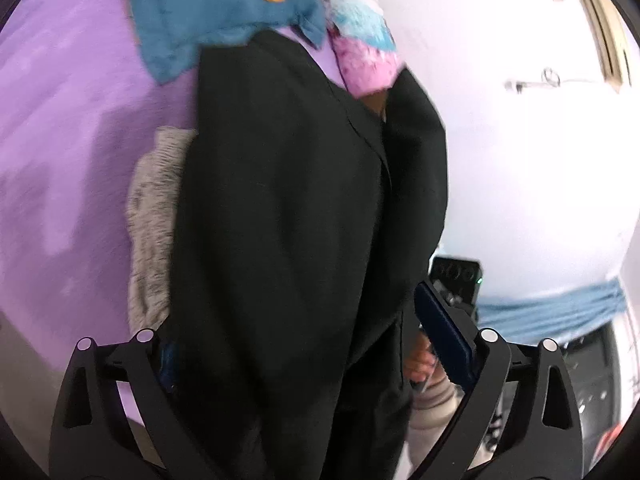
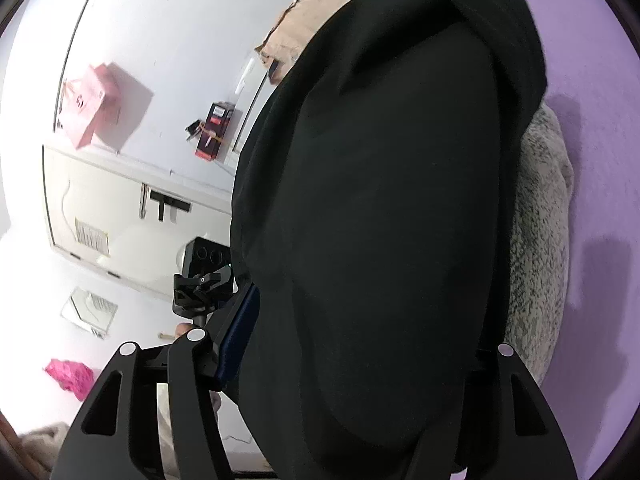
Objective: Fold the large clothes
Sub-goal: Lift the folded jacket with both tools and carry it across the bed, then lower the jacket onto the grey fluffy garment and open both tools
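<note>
Hanging between both tools is the black garment (image 1: 288, 208), filling the middle of each wrist view and draping down past the fingers. In the left wrist view the left tool (image 1: 316, 344) is standing with its fingers spread wide, the blue-padded right finger (image 1: 444, 336) showing clear of the cloth while the left finger is lying buried behind the fabric; whether it is pinching the cloth cannot be told. In the right wrist view the right tool (image 2: 352, 344) is likewise spread, its blue-padded left finger (image 2: 238, 340) pressing against the garment's edge and its other finger lying hidden under the cloth, so its hold cannot be told either. Both tools are pointing forward and slightly down over the bed. A bare hand (image 1: 420, 364) is showing just beyond the left tool's padded finger, beside a black camera unit (image 1: 456, 276).

Just behind the garment, a grey fuzzy blanket (image 2: 536, 248) is lying on the purple bedsheet (image 1: 72, 120), partly covered by the black cloth. Farther off, a blue cloth with orange patches (image 1: 216, 12) and a pink-and-blue fluffy item (image 1: 360, 40) are lying near the top of the bed. Beyond the bed's edge, on the white floor, a pink box (image 2: 92, 108), a red-and-black box (image 2: 214, 132) and a bright pink cloth (image 2: 72, 376) are lying well apart
</note>
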Available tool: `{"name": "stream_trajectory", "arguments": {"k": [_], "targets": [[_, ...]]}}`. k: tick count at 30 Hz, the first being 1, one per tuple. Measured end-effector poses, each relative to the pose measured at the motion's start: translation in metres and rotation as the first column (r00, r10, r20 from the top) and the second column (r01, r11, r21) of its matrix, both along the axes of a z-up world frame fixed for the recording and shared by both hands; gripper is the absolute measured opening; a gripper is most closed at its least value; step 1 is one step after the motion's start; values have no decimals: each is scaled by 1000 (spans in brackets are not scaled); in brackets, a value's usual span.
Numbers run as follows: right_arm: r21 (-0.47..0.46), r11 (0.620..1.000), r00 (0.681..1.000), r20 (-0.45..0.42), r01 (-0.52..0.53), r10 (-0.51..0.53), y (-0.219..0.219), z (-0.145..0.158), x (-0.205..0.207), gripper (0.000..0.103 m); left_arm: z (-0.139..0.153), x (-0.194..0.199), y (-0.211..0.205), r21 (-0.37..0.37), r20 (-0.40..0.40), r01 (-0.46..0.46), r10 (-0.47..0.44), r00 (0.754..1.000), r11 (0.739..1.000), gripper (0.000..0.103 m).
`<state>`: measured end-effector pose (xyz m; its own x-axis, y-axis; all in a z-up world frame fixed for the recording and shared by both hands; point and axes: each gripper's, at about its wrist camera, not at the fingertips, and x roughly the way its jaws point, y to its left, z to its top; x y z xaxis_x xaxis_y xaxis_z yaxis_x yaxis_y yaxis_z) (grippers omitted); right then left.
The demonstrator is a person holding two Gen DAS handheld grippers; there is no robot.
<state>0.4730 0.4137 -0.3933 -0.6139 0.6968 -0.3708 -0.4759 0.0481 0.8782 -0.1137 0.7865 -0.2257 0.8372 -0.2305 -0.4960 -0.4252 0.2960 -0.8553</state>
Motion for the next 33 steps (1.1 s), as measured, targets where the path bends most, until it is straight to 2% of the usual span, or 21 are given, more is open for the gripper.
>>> {"name": "stream_trajectory", "arguments": {"k": [2,3,4,5,6,7,8,9,10,11,13,17,20,24,26,27,28,30,33], "targets": [[-5,1000,1000,5,4,-4,-16,-2,12,60,16,-14,-1,83,-54,-42,47,997,996,95],[-5,1000,1000,10,3,-3,-32,2,13,60,32,-21,-6,176,-109,-60,80,991,983,95],[-12,1000,1000,26,3,-3,-30,8,5,60,46,-24,-10,265,-160,-67,112,981,962,95],[-16,1000,999,43,1,-1,-25,21,-8,61,71,-23,-29,430,-246,-50,170,954,901,96],[-20,1000,998,57,2,-1,-22,29,-7,61,97,-16,-58,597,-311,-5,237,921,802,97],[-22,1000,998,63,7,-5,-27,27,-8,65,121,-6,-93,724,-343,49,297,891,688,97],[-25,1000,997,76,12,-10,-31,27,-8,69,133,-4,-107,787,-356,81,342,870,612,97],[-24,1000,996,92,20,-18,-32,40,-5,71,148,0,-127,847,-363,118,402,841,519,97],[-16,999,994,108,34,-32,-36,41,-3,75,160,4,-142,873,-354,128,433,829,470,97],[-11,999,992,118,48,-46,-40,42,-1,76,165,5,-153,883,-341,123,437,832,454,97],[-9,997,988,133,77,-75,-50,48,6,76,171,11,-171,889,-322,113,429,844,444,97],[-17,995,979,180,102,-97,-62,65,6,78,183,29,-193,904,-314,133,421,851,405,97],[-13,994,970,221,107,-101,-66,85,1,82,206,43,-217,906,-299,125,402,865,405,97],[21,990,954,263,140,-140,-85,109,1,86,213,49,-229,901,-292,116,386,875,419,97],[16,982,929,324,186,-182,-91,117,0,94,207,53,-231,893,-301,114,389,871,436,97],[19,979,914,354,203,-196,-92,124,-3,95,204,54,-230,887,-303,110,385,872,448,97],[34,976,898,386,213,-210,-94,134,-8,97,198,55,-228,873,-309,102,379,872,477,97],[43,968,855,462,245,-237,-92,152,-22,97,189,59,-226,853,-317,93,369,873,513,97],[49,953,781,561,299,-274,-87,175,-40,97,173,65,-221,835,-329,80,379,865,544,97]]}}
